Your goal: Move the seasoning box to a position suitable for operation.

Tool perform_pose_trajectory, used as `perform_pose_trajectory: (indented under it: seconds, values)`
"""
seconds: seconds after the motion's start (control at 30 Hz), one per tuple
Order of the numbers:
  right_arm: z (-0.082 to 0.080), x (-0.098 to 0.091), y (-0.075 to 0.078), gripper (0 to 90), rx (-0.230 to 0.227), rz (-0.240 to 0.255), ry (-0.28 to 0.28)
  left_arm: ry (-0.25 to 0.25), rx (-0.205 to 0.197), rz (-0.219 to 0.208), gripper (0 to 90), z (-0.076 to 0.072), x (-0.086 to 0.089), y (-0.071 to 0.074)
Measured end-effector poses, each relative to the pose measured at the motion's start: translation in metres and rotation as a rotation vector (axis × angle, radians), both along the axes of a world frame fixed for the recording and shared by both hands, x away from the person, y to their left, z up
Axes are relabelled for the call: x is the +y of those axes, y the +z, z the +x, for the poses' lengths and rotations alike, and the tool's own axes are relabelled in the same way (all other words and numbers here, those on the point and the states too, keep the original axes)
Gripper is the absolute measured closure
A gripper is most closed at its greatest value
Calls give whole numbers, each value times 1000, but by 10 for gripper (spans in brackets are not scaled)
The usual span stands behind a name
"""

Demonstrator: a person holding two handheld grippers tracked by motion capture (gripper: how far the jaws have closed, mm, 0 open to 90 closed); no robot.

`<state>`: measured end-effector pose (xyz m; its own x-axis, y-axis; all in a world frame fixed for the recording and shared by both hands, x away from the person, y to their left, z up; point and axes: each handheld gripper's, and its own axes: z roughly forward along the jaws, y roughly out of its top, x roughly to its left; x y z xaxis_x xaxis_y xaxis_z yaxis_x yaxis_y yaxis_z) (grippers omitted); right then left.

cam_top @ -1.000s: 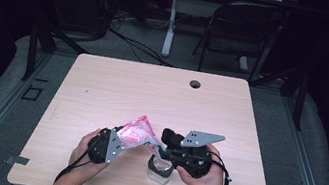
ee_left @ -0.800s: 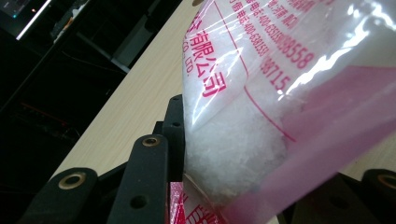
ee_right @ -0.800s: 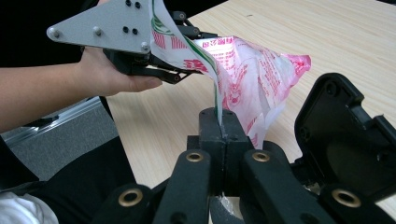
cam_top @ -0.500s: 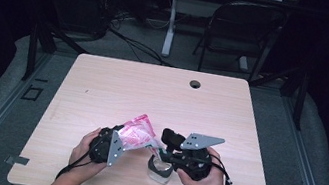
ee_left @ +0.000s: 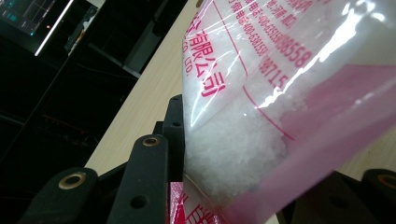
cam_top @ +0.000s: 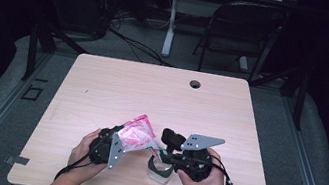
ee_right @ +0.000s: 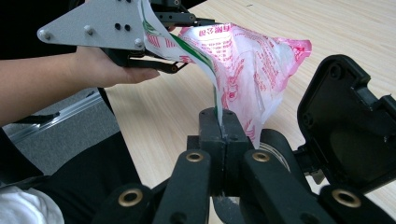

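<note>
My left claw (cam_top: 119,142) grips the pink bag of white crystals (cam_top: 138,133) above the surface (cam_top: 118,85); my right claw (ee_right: 223,125) pinches its torn strip over the small jar (cam_top: 160,169). Tearing looks unfinished; pouring remains, I judge

bag (cam_top: 136,134): pink, clear, red print, white grains | table (cam_top: 118,85): pale wood | cup (cam_top: 160,170): seemingly clear
</note>
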<state>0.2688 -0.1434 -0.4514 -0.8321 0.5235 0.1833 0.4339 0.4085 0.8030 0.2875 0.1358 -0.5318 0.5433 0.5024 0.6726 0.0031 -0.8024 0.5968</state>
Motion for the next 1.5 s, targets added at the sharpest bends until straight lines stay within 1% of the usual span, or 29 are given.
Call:
perform_pose_trajectory:
  seconds: [0.3, 0.47, 0.6, 0.7, 0.8, 0.93, 1.03, 1.1, 1.27, 1.37, 1.5]
  values:
    - [0, -1, -1, 900, 7, 8, -5, 2, -9, 3, 680, 0, -1, 0]
    - [0, -2, -1, 900, 6, 6, -4, 3, -14, 12, 680, -1, -2, 0]
    - [0, -2, -1, 900, 9, 8, -3, 1, -17, 10, 679, -1, -2, 1]
    - [-1, -2, -2, 900, 8, 2, -4, 0, -22, 19, 679, -1, -2, 1]
    - [-1, -2, -2, 900, 10, 4, -6, 0, -34, 33, 680, -2, -2, 2]
    - [-1, -3, -3, 900, 17, 7, -6, -1, -54, 41, 680, -3, -3, 3]
    - [-2, -3, -3, 900, 17, 6, -7, 3, -61, 45, 680, -3, -3, 3]
    - [-2, -4, -4, 900, 19, 6, -6, 5, -75, 57, 680, -4, -4, 4]
    - [-2, -5, -5, 900, 24, 7, -8, 6, -93, 74, 680, -6, -5, 6]
    - [-2, -7, -6, 900, 27, 4, -7, 5, -98, 81, 680, -6, -5, 7]
    - [-3, -7, -7, 900, 30, 6, -9, 4, -101, 77, 680, -6, -6, 7]
